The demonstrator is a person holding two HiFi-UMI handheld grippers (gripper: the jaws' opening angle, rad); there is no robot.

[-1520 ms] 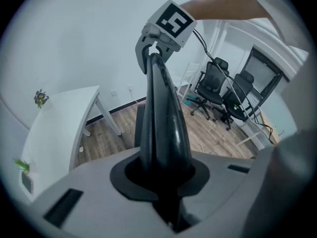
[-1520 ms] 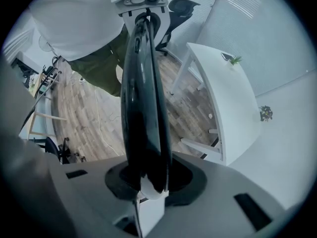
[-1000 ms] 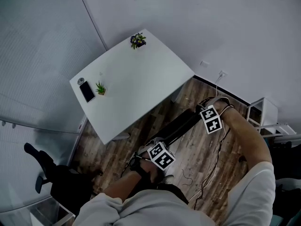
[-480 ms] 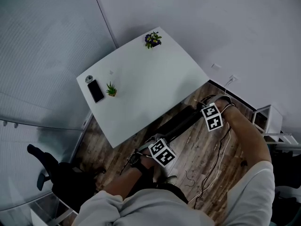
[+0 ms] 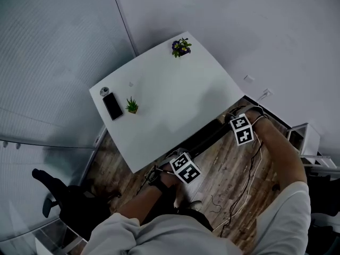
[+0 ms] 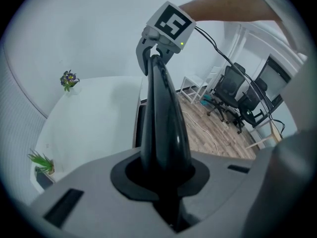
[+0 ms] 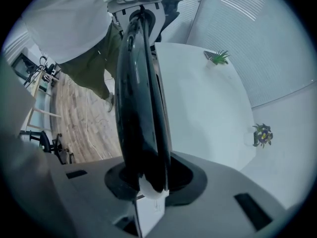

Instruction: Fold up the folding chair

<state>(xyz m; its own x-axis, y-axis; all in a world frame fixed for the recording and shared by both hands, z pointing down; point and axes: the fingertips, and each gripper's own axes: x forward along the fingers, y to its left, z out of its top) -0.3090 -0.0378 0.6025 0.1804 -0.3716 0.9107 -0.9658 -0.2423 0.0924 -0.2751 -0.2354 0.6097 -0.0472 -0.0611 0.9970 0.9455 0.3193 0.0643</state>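
Print in the head view is showing up only as black-and-white square patterns on the marker cubes of the left gripper and the right gripper. The dark phone on the white table is lying too small for any lettering to be read. The folded chair is hanging as a flat black slab between the two grippers, above the wooden floor and just beside the table's near edge, which is partly hiding it. Its long axis is running diagonally, from the left gripper at lower left toward the right gripper at upper right.

In the left gripper view, the jaws are clamping on the chair's glossy black edge, which is filling the gap between them. The edge is stretching straight away from the camera and up to the right gripper, whose cube is displaying one square marker. Beyond it, office chairs are standing on the floor.

In the right gripper view, the jaws are likewise gripping the chair's thin black edge. A small white piece is sitting at its near end between them; what it is I cannot tell. The slab is pointing away toward the left gripper at the top, alongside the table.
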